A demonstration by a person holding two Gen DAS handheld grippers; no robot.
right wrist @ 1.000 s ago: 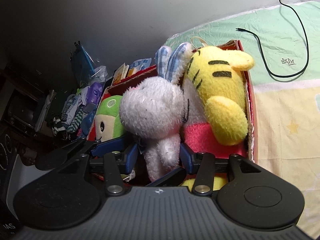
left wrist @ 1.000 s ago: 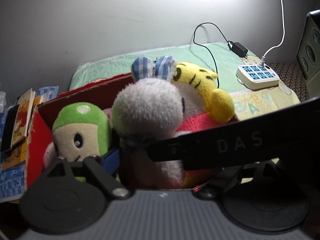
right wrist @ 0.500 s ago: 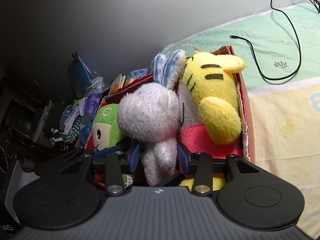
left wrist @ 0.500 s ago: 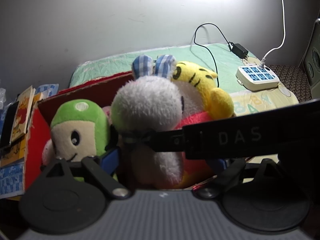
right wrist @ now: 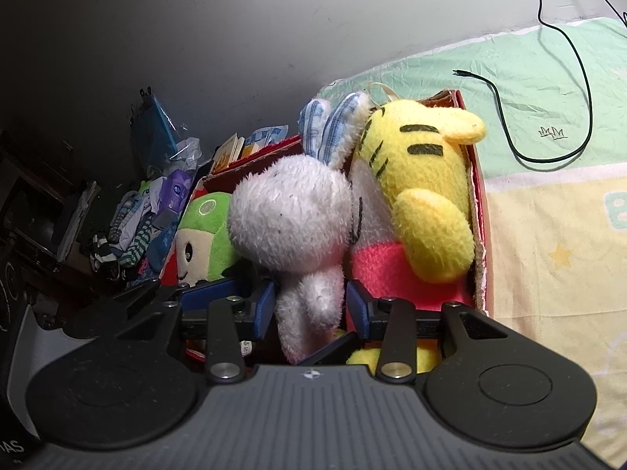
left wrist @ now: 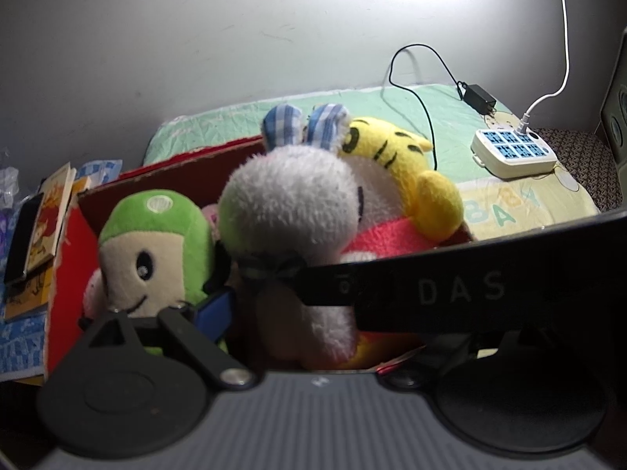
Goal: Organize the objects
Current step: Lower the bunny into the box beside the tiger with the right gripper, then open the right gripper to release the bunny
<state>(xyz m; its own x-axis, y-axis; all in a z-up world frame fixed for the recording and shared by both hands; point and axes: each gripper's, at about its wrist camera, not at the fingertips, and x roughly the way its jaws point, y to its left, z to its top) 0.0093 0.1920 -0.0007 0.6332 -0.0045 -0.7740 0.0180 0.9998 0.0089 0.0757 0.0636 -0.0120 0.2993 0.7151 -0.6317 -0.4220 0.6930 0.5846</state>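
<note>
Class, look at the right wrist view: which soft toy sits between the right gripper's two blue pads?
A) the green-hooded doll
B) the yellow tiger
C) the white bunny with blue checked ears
C: the white bunny hangs its body down between the blue pads of the right gripper, beside the tiger and doll.

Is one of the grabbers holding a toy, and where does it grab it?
The right gripper has the white bunny by its lower body, a blue pad on each side. The left gripper is open and holds nothing.
</note>
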